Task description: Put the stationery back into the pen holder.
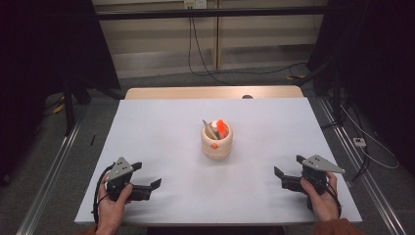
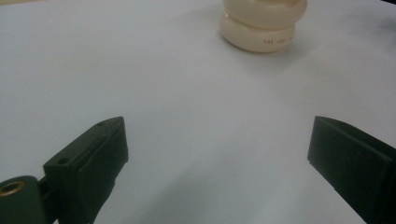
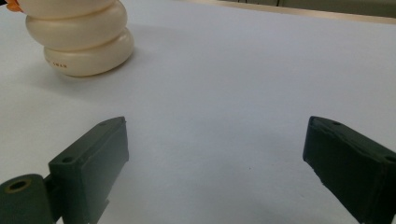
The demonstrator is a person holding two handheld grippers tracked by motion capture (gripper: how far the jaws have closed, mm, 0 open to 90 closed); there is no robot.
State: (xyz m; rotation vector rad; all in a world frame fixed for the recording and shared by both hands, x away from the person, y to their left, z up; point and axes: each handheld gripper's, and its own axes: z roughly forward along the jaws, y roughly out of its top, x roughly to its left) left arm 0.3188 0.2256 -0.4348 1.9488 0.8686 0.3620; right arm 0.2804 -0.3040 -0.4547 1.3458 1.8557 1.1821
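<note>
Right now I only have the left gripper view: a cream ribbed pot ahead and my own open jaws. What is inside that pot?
Observer: From the high view, the pot holds an orange-topped item and a thin grey stick; I cannot tell what they are.
Operator: Where is the right gripper?
Observer: The right gripper sits near the table's front right corner, jaws open, holding nothing.
Operator: Anything on the pot's front?
Observer: A small orange spot on its side facing the person.
</note>
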